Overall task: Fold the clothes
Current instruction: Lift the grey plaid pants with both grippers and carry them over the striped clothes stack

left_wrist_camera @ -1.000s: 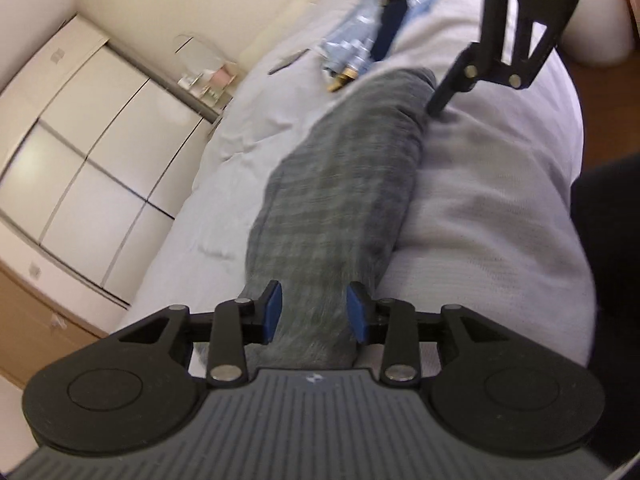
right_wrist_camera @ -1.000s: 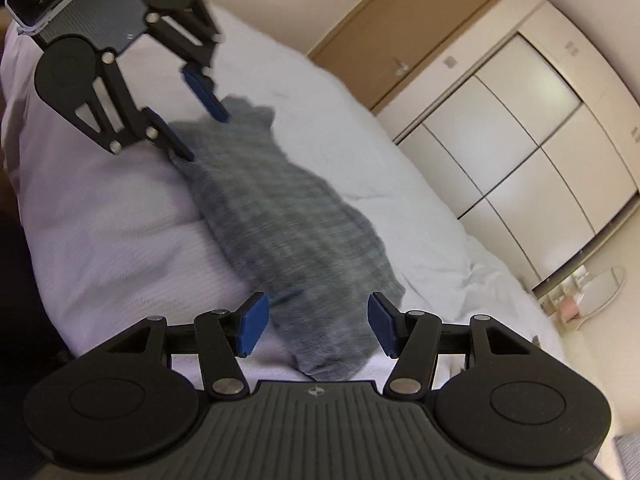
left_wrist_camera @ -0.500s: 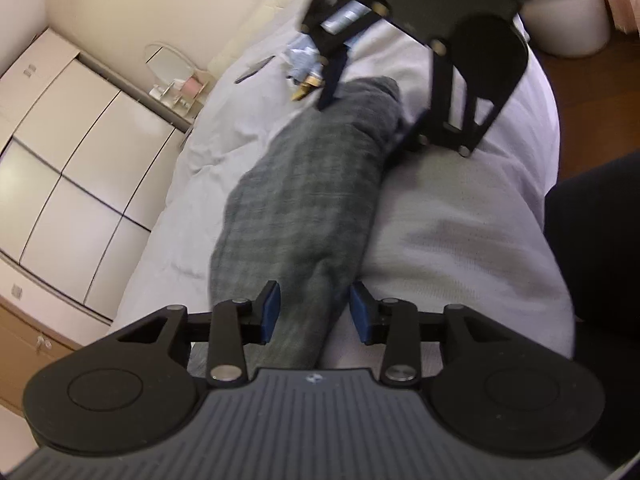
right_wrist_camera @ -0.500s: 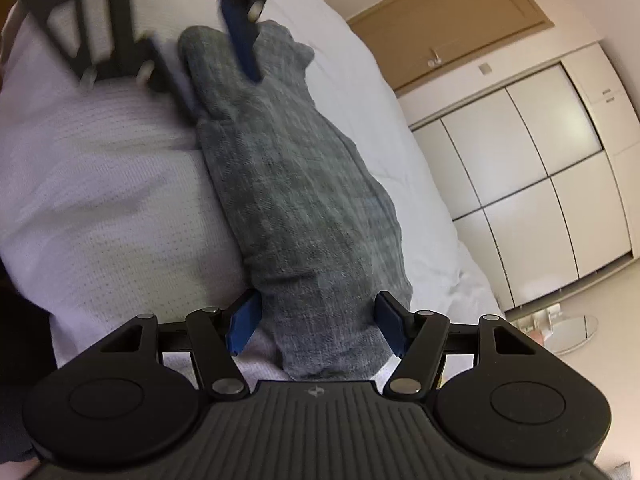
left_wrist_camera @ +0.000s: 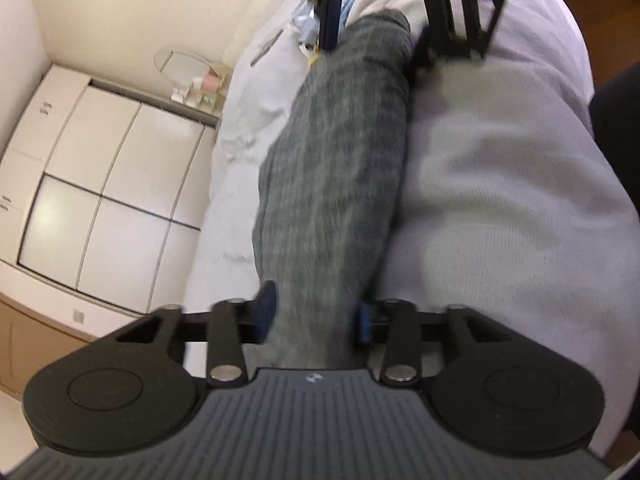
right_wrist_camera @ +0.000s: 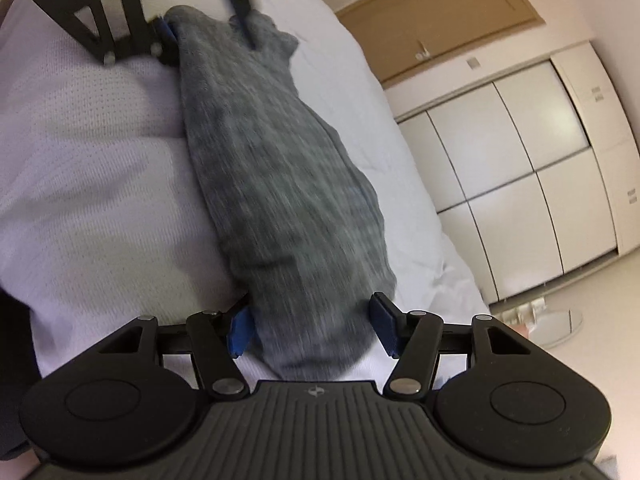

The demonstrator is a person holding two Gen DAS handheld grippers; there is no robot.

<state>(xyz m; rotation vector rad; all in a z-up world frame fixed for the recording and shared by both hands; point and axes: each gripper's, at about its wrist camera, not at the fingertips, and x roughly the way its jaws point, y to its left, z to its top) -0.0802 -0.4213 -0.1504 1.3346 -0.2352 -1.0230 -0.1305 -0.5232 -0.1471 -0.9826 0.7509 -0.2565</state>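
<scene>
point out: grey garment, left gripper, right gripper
grey garment (left_wrist_camera: pixel 336 168), left wrist view, middle of the cloth.
left gripper (left_wrist_camera: pixel 314 314), left wrist view, midway between its blue pads, garment end between them.
right gripper (right_wrist_camera: pixel 314 330), right wrist view, midway between its blue pads.

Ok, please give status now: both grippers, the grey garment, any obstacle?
Left gripper opening, right gripper closing, one at each end of grey garment. Garment lies long on white bed. No obstacle seen.

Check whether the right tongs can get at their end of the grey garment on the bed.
Probably yes. The right tongs already straddle the near end of the grey garment, jaws closing, nothing between them but cloth. The left tongs work the opposite end, out of the way.
</scene>
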